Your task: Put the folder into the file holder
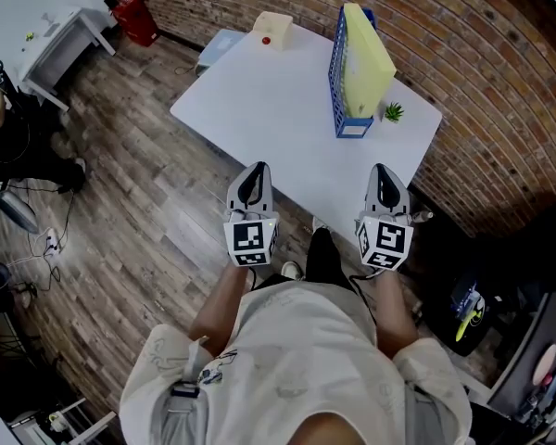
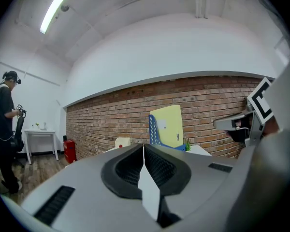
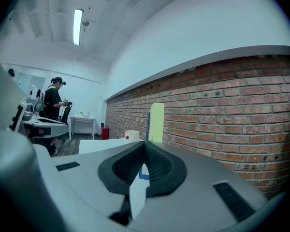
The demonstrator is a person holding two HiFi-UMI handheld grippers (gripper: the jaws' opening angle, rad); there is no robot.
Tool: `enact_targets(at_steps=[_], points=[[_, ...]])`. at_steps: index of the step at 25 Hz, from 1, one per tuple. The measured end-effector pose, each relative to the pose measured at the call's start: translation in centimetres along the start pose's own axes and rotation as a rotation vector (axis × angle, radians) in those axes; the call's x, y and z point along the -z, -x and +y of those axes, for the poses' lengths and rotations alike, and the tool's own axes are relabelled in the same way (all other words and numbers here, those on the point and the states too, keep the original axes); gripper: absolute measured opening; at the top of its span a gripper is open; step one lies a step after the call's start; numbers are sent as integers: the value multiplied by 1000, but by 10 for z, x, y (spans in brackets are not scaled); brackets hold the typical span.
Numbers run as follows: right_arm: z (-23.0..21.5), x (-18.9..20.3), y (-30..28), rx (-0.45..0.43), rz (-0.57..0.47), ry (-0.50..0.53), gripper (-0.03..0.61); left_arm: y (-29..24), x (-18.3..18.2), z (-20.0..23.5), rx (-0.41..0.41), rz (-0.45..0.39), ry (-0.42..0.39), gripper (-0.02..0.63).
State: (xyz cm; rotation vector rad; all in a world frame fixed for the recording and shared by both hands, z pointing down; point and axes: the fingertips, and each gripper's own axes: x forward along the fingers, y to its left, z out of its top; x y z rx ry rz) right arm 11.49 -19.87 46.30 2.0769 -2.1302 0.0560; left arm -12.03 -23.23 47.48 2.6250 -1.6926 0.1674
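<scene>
The yellow folder [image 1: 366,58] stands inside the blue file holder [image 1: 337,72] on the white table [image 1: 269,100] — the job looks done. The left gripper [image 1: 255,176] and right gripper [image 1: 381,179] wait at the near edge — fingers pressed together, holding nothing.

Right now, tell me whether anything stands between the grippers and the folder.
Nothing visible does. The folder already stands in the holder; only bare table lies between it and the left gripper and right gripper. The plant stands beside the holder, the box far off.
</scene>
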Motion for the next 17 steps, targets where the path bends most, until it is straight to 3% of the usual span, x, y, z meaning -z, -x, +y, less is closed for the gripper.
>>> enact_targets(at_steps=[17], points=[[2, 5, 6, 5, -2, -6, 20, 4, 2, 1, -13, 2, 6, 21]])
